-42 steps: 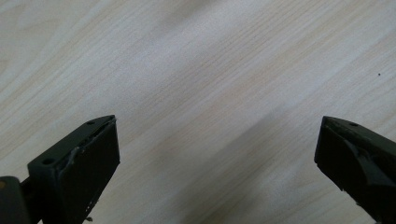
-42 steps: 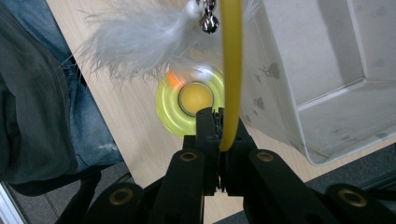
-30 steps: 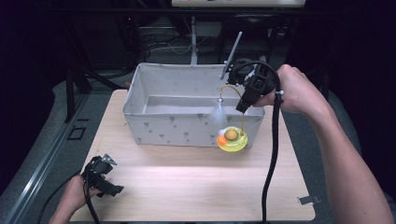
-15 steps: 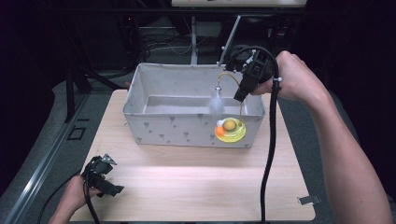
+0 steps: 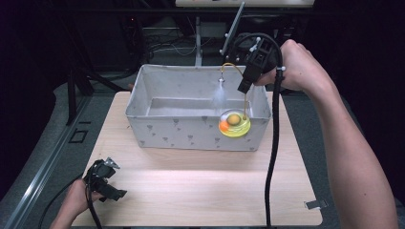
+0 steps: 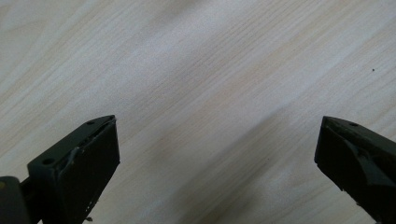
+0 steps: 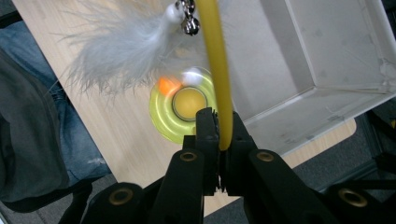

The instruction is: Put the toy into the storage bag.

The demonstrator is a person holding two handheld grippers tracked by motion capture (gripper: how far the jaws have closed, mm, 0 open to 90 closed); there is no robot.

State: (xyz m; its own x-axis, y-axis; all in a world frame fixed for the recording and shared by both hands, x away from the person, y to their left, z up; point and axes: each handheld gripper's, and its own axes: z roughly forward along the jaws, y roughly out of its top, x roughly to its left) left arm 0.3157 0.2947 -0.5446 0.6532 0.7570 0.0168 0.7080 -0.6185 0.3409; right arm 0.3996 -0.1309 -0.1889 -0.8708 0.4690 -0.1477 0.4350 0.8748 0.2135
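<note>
Since the earlier frames, the right gripper had risen and carried the cat toy from the near right front of the bin up to the bin's near right corner. Its jaws were closed tight on the yellow wand of the toy, as the right gripper view showed, with the wand running up between the two black jaws. From the wand's arched top a small bell and a white feather tuft hung down, the tuft over the bin's right interior. At the wand's lower end sat the round yellow base, bearing an orange ball on its rim; the base was seen against the near wall of the grey fabric bin, lifted off the table.

At the near left corner of the table, the left gripper was held low by the person's left hand. Its jaws stood wide apart over bare wood, with nothing between them, as the left gripper view showed.
</note>
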